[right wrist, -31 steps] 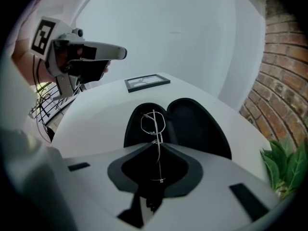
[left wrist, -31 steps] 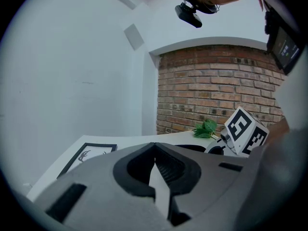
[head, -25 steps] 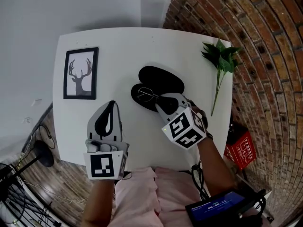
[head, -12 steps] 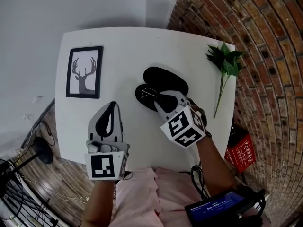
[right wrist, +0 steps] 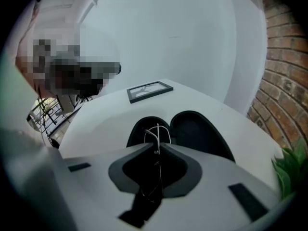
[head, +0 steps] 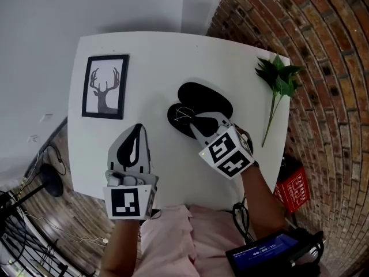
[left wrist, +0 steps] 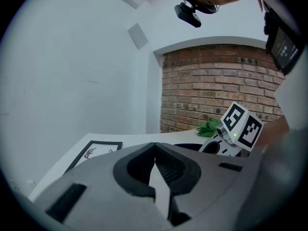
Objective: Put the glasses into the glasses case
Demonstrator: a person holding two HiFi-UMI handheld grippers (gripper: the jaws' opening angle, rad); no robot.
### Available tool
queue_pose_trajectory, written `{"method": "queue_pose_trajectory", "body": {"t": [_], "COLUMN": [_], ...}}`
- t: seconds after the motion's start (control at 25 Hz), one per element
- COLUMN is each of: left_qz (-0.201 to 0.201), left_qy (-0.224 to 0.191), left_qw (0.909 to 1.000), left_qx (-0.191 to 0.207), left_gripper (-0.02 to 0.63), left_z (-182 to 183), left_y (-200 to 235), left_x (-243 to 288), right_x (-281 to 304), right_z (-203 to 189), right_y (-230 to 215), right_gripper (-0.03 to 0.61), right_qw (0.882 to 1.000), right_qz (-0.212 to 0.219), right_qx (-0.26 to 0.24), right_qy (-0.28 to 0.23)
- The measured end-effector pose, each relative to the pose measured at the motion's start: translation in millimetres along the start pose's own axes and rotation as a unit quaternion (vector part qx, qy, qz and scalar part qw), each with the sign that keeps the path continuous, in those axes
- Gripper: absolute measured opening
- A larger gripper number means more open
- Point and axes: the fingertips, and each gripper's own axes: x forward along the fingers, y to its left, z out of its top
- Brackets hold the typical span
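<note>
Right gripper (head: 193, 122) is pinched narrow on the thin wire glasses (head: 183, 115), which sit low in the open glasses case (head: 210, 100) on the table (head: 155, 56), I'd guess to seat or nudge them. Left gripper (head: 136, 127) waits empty near the table edge, jaws together. Versus a second ago, the right jaws have just been closing onto the frame, and both hands have barely moved.

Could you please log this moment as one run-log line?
right gripper: jaws just closed further, pinching glasses over open glasses case | left gripper: shut, empty
</note>
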Motion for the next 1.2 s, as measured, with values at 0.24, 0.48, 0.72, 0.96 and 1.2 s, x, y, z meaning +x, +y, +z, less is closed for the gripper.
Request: {"method": "queue_pose_trajectory", "body": {"t": [0.24, 0.48, 0.72, 0.96, 1.2], "left_qz": [-0.005, -0.01, -0.011, -0.02, -0.022], "left_qy": [0.004, 0.007, 0.011, 0.013, 0.016], "left_qw": [1.0, 0.9999, 0.9999, 0.9997, 0.9996], "left_qx": [0.0, 0.002, 0.002, 0.006, 0.007], "left_gripper": [0.005, 0.005, 0.005, 0.005, 0.005], "left_z": [0, 0, -2, -3, -4], "left_y": [-1, -3, -4, -12, -14], "left_x": [3, 6, 8, 13, 14], "right_x": [1, 0, -15, -15, -11], "right_z": [-3, -2, 1, -10, -11], "right_y": [5, 7, 7, -2, -2], "right_gripper": [0.042, 0.053, 0.097, 0.06, 0.033], "right_qw": [0.999, 0.998, 0.999, 0.999, 0.999], "right_qz": [0.039, 0.06, 0.05, 0.035, 0.039], "right_qx": [0.033, 0.03, 0.0, -0.014, -0.008], "right_qy": [-0.003, -0.001, -0.014, 0.006, 0.005]}}
